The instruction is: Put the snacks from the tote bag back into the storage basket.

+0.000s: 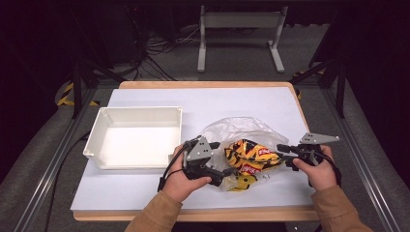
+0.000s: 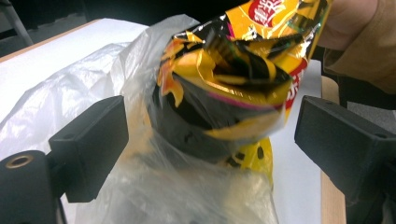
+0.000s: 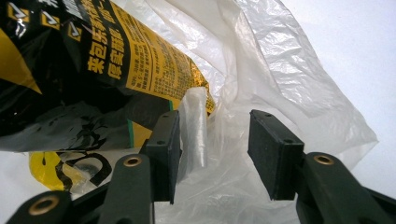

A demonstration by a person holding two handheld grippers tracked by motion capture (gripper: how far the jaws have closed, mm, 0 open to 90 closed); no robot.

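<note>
Printed on yellow-and-black snack bag, seen in right gripper view: large yellow Chinese characters on black band, only partly legible, seemingly 来包乐事 and 保实脆; reading uncertain. Beside these, on yellow panel: block of fine black Chinese print, too small to read. In left gripper view and high view: red logo patch with white lettering on same bag, blurred, not readable.

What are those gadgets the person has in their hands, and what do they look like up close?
Each hand holds a black gripper: the left gripper and the right gripper each carry a grey three-cornered plate on top and end in two blocky black jaws with brass-coloured rivets. A black cable trails from the left one. The sleeves are tan.
</note>
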